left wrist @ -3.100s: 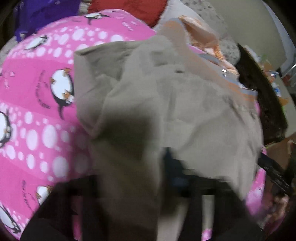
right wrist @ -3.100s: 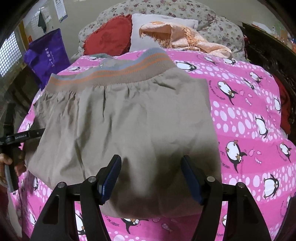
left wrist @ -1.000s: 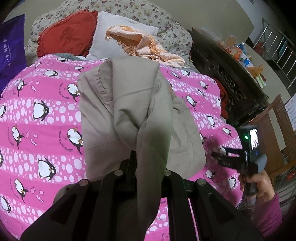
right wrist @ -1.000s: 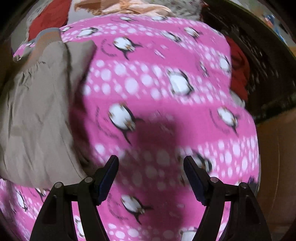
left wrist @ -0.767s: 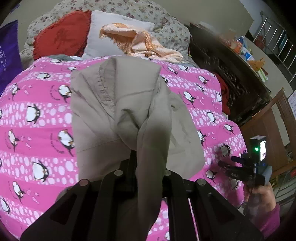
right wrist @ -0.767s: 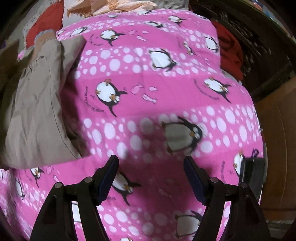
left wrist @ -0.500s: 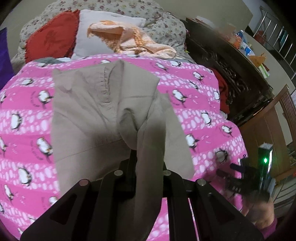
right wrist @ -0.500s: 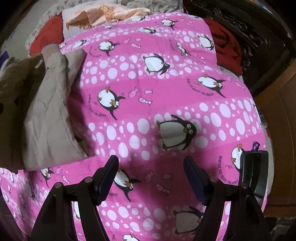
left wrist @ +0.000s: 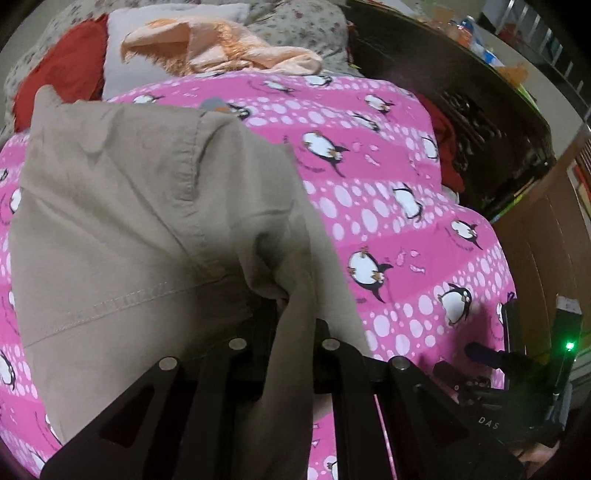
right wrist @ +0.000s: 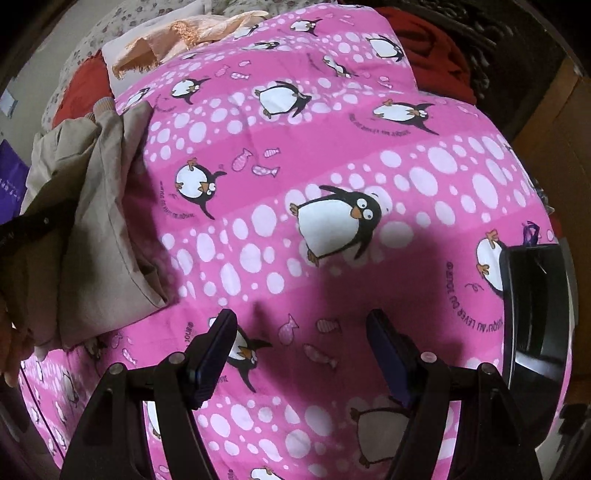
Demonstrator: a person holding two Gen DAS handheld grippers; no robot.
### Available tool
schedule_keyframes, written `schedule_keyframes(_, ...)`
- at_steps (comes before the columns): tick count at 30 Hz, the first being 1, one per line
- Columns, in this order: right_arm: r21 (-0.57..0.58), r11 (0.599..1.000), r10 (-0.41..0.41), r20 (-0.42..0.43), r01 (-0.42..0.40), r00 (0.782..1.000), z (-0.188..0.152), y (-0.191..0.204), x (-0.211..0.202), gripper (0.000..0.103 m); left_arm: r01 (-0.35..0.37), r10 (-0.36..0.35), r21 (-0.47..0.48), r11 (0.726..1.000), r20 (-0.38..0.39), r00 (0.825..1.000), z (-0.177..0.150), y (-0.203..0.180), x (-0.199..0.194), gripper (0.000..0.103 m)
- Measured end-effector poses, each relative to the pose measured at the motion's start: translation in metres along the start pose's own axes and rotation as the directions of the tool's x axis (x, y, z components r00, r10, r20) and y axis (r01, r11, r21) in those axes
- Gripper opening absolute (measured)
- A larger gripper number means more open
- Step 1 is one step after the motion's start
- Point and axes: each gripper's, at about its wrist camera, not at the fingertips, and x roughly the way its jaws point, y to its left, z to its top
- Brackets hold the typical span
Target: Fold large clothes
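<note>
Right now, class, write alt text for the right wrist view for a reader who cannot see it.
Open right tongs hang empty above a pink penguin-print bedspread. At the left edge, folded beige trousers lie bunched; pillows and a peach cloth sit at the top.

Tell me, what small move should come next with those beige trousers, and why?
Probably lower the left gripper a little further so the pinched fold lies flat on the rest of the beige trousers, then let go. It is shut on a bunched fold held above the pink penguin quilt, while the right gripper hangs open over bare quilt, holding nothing.
</note>
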Motion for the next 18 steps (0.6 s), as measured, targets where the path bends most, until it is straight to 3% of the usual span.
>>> schedule_keyframes(5, -0.013, 1.0, 0.009, 0.002, -0.009, 1.0, -0.006, 0.005, -0.01, 0.074, 0.046, -0.046, 0.012, 0.999, 0.025, 0.999, 0.005, -0.014, -0.015, 0.006)
schedule_keyframes(8, -0.023, 1.0, -0.002, 0.009, 0.003, 1.0, -0.01, 0.006, -0.014, 0.074, 0.004, -0.006, 0.054, 0.999, 0.023, 1.0, 0.007, -0.021, -0.008, 0.006)
schedule_keyframes(14, -0.011, 1.0, 0.008, -0.001, -0.008, 1.0, -0.019, 0.003, -0.018, 0.074, 0.032, -0.032, 0.039, 0.999, 0.001, 0.999, 0.003, -0.016, 0.0, 0.013)
schedule_keyframes(16, -0.015, 1.0, 0.005, 0.002, -0.005, 1.0, -0.021, 0.003, -0.021, 0.074, 0.059, -0.059, 0.051, 0.997, 0.002, 0.998, 0.0, -0.021, -0.007, 0.038)
schedule_keyframes(18, -0.012, 1.0, 0.004, 0.002, -0.004, 1.0, -0.023, 0.003, -0.023, 0.074, 0.098, -0.099, 0.063, 0.993, 0.006, 0.995, -0.001, -0.029, -0.019, 0.053)
